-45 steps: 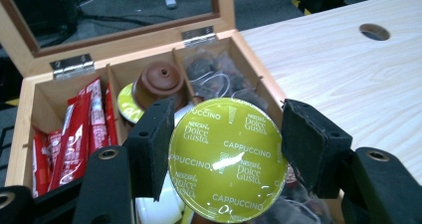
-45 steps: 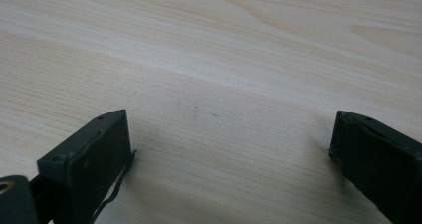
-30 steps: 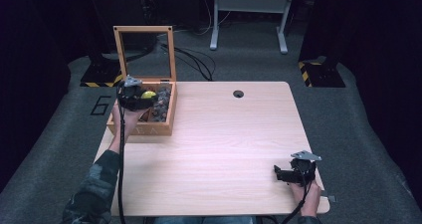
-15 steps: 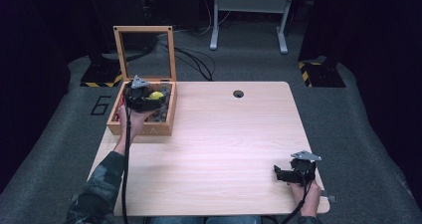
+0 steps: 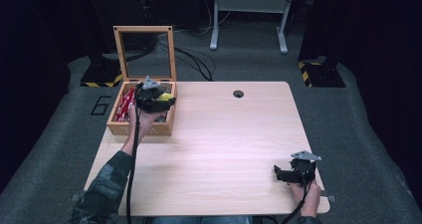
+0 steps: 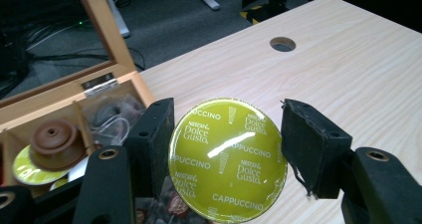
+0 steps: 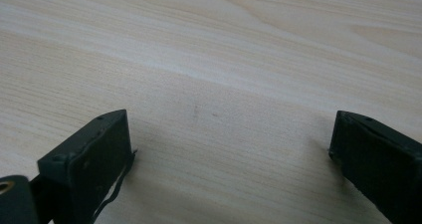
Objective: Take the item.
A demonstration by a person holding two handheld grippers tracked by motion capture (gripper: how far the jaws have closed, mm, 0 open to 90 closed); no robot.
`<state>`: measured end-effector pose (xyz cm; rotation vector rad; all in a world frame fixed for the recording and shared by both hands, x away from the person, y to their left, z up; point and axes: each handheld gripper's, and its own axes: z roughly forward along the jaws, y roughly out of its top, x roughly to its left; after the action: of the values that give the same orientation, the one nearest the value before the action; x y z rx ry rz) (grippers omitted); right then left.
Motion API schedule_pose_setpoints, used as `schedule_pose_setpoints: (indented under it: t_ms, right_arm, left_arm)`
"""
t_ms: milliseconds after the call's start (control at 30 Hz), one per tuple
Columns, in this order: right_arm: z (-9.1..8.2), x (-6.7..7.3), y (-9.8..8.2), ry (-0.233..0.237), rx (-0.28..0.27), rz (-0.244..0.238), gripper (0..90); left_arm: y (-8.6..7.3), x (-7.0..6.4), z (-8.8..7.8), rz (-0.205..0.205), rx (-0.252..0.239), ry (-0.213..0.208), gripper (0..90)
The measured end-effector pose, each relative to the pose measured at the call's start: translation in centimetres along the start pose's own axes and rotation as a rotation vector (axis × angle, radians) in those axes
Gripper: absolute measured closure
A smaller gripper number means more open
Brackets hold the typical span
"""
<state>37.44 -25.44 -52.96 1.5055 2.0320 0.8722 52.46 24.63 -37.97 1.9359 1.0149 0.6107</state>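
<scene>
At far left, wooden box (image 5: 141, 119), lid up; just above its right rim, left gripper (image 6: 226, 157) clamped on green capsule (image 6: 228, 158) by its rim; thin hold, so a tilt or jolt could probably slip it back among the pods; far right, right gripper (image 7: 229, 164) gaping over bare table (image 7: 224, 50), holding nothing.

Round yellow-green coffee capsule (image 6: 228, 159), foil lid printed "Dolce Gusto Cappuccino", glinting, facing the camera. Pinched at both sides between black pads (image 6: 153, 142), raised at the right edge of the open wooden box (image 5: 144, 129), partly over bare tabletop.
</scene>
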Motion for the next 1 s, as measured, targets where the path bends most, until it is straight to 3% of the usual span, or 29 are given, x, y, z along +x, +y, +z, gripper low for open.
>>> schedule_pose_setpoints:
  t_ms: [1000]
  right_arm:
    - [0.0,0.0,0.0,0.000,0.000,0.000,2.3]
  left_arm:
    - [0.7,-3.5,2.7,0.019,-0.001,-0.064,39.2]
